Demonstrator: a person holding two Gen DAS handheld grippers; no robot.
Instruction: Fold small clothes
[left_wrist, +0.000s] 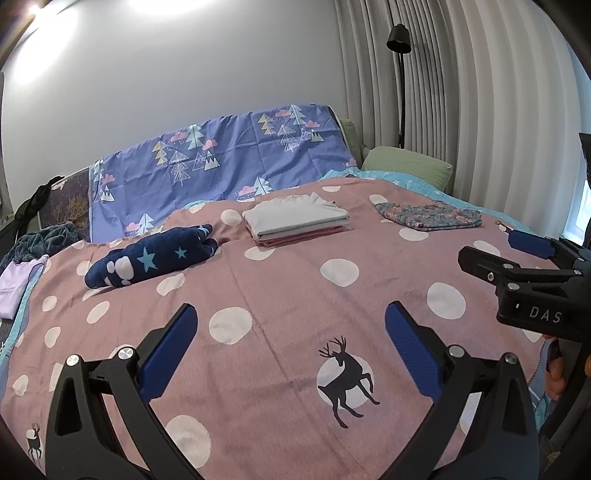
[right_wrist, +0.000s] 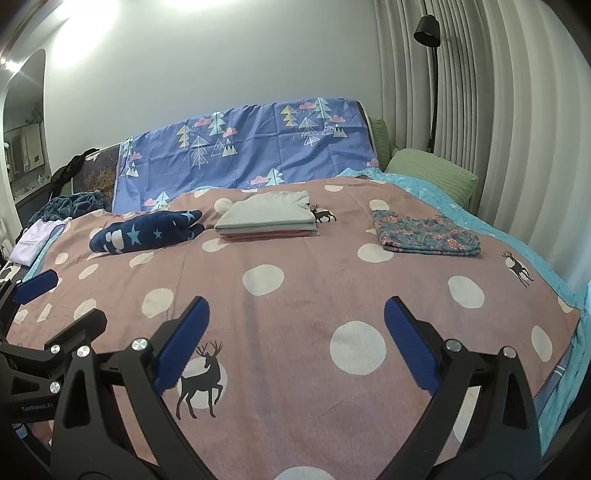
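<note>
On the pink dotted blanket (left_wrist: 288, 295) lie a folded stack of grey and pink clothes (left_wrist: 295, 219), a folded floral garment (left_wrist: 432, 218) to its right, and a rumpled navy garment with stars (left_wrist: 155, 258) to its left. The same stack (right_wrist: 266, 218), floral garment (right_wrist: 424, 232) and navy garment (right_wrist: 147, 230) show in the right wrist view. My left gripper (left_wrist: 290, 321) is open and empty above the near part of the blanket. My right gripper (right_wrist: 295, 314) is open and empty beside it; it also shows at the right edge of the left wrist view (left_wrist: 495, 254).
A purple sheet with trees (left_wrist: 221, 166) hangs over the headboard. A green pillow (left_wrist: 406, 162) lies at the far right by the curtains (left_wrist: 480, 92) and a black floor lamp (left_wrist: 400, 37). Loose clothes, lilac (left_wrist: 14, 284) and dark teal (left_wrist: 40, 240), lie at the left edge.
</note>
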